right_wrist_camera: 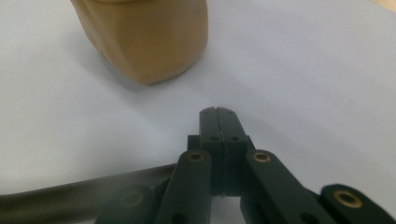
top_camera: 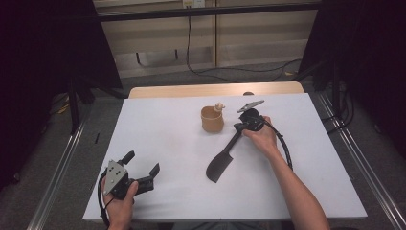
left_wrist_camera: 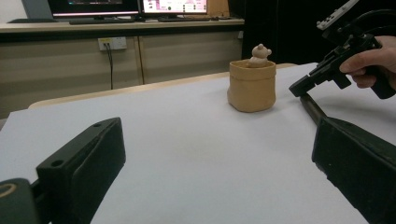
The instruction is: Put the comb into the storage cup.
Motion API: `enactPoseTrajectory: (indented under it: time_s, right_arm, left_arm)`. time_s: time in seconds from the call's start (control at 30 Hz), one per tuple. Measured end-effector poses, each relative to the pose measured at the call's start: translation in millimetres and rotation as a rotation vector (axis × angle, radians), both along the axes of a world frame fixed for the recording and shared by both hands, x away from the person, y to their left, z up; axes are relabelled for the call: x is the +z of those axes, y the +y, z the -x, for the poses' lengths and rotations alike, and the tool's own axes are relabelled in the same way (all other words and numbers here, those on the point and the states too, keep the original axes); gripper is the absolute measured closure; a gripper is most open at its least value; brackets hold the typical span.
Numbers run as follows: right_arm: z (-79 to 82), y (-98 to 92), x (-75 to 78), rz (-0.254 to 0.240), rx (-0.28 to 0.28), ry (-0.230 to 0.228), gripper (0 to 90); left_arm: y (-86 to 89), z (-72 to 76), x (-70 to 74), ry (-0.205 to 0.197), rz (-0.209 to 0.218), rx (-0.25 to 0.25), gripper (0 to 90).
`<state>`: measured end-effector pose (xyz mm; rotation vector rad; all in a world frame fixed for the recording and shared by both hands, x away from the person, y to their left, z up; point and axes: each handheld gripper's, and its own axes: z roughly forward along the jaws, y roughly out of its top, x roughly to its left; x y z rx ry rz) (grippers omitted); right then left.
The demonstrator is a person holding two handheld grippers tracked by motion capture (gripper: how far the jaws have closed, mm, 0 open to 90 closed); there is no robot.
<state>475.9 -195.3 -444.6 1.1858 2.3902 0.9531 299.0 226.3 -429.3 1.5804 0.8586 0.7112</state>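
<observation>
A black spatula (top_camera: 219, 166) lies on the white table (top_camera: 158, 129), its handle (left_wrist_camera: 310, 108) running up to my right gripper (top_camera: 238, 127). That gripper's jaws are shut, tips meeting with nothing between them (right_wrist_camera: 218, 114). The handle (right_wrist_camera: 60, 200) passes low beside them, and I cannot tell whether it touches them. Just beyond the tips stands a tan cup (top_camera: 212, 120) with a small bear figure (top_camera: 219, 106) in it. My left gripper (top_camera: 142, 163) rests at the near left of the table, open and empty, pointing toward the cup (left_wrist_camera: 252, 86).
A wooden strip (top_camera: 215, 89) shows past the table's far edge. Metal rails (top_camera: 57, 172) run along both sides on the floor, and cables (top_camera: 230, 72) lie beyond. A bench with monitors (left_wrist_camera: 140, 7) stands behind the table.
</observation>
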Motion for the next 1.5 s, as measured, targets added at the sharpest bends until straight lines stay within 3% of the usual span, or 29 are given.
enactPoseTrajectory:
  time_s: [0.27,0.6,1.5]
  right_arm:
    - [3.4,1.0,5.5,-0.027,0.028,-0.018,90.0]
    - [1.9,-4.1,-1.5,0.005,0.017,0.005,90.0]
    - [15.1,-20.2,1.1,0.012,0.037,0.019,90.0]
  left_arm:
    - [-0.7,0.2,-0.3,0.003,-0.001,-0.001,2.8]
    - [-0.5,0.0,-0.3,0.003,0.002,0.0,2.8]
    - [-1.2,0.0,-0.5,0.003,-0.01,-0.005,2.8]
